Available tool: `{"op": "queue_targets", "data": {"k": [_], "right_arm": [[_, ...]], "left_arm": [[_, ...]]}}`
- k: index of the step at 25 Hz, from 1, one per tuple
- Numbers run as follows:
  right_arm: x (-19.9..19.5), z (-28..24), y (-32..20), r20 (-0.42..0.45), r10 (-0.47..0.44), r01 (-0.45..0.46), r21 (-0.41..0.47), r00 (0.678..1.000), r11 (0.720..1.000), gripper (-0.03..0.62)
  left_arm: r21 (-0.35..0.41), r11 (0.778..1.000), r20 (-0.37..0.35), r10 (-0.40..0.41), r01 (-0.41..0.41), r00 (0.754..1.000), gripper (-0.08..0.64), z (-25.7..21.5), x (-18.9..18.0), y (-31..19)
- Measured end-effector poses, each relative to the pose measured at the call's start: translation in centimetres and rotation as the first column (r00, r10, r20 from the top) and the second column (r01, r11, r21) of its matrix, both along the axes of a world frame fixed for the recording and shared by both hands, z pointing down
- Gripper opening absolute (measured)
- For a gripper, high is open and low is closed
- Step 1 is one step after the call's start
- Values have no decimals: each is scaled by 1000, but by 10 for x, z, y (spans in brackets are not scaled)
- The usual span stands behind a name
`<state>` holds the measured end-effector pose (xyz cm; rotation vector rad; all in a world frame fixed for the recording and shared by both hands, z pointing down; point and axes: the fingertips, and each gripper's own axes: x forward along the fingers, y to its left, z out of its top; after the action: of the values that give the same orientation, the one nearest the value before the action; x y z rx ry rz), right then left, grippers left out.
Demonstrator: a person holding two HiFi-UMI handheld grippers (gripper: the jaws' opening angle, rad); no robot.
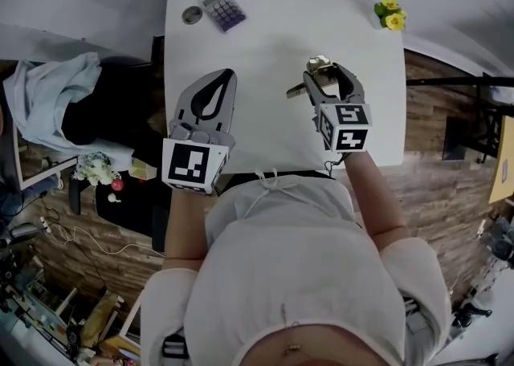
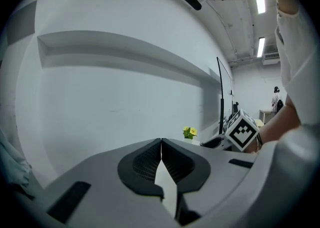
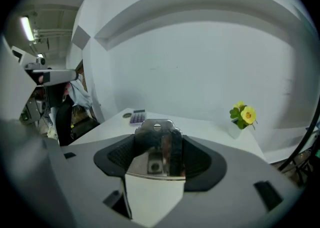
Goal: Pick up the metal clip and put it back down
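The right gripper [image 1: 325, 74] has its jaws pinching the metal clip [image 3: 159, 147], which stands upright between the ribbed black pads with its rounded top, pierced by a small hole, poking out past the jaw tips. The jaws are held part-way apart by the clip's width, one pad against each side of it. In the head view the clip shows as a small pale glint at the very front of this gripper, over the right half of the white tabletop [image 1: 265, 107]; whether it hangs clear of the surface or brushes it cannot be told. The left gripper [image 1: 228, 75] has its jaws pressed together, the two pads meeting along a thin line with nothing between them, and it is held over the left half of the tabletop, well apart from the right gripper. From the left gripper view the marker cube [image 2: 243, 130] of the right gripper shows off to the right, with the person's forearm behind it. Farther out, a calculator [image 1: 224, 10] with purple keys lies near the far left corner of the tabletop, and a small round grey thing [image 1: 191, 14] sits just beside it on its left. A little pot of yellow flowers [image 1: 389, 14] stands at the far right corner. The person, in a white top, stands at the near edge. A pale blue cloth [image 1: 48, 99] is draped over a dark chair to the left of the tabletop, on a wood-patterned floor [image 1: 434, 180].
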<state>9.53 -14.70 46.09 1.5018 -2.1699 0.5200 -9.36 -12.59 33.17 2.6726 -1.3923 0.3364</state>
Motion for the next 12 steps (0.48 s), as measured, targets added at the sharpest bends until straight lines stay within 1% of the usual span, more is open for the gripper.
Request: {"op": "queue_targets", "data": {"k": [4,5,8,12], "right_arm": [[-4,49,-2,-19,0,-2,-108,1000,994,293],[-5,61,-1,-20,2,-5,-136,1000,991,293],[-9,89,-3,-23,4,-8,-198,1000,980,293],[-10,119,-10,-38,3,-12,-246,999,969,293]], "left_arm": [[1,1000,-22,4,-4,1000,20,11,4,-8],[-16,1000,-16,6,-6,1000,20,17,3,-9],[-98,995,7,4,-3,1000,20,36,1,-10],[-135,991,6,11,-10,1000,20,51,3,-17]]}}
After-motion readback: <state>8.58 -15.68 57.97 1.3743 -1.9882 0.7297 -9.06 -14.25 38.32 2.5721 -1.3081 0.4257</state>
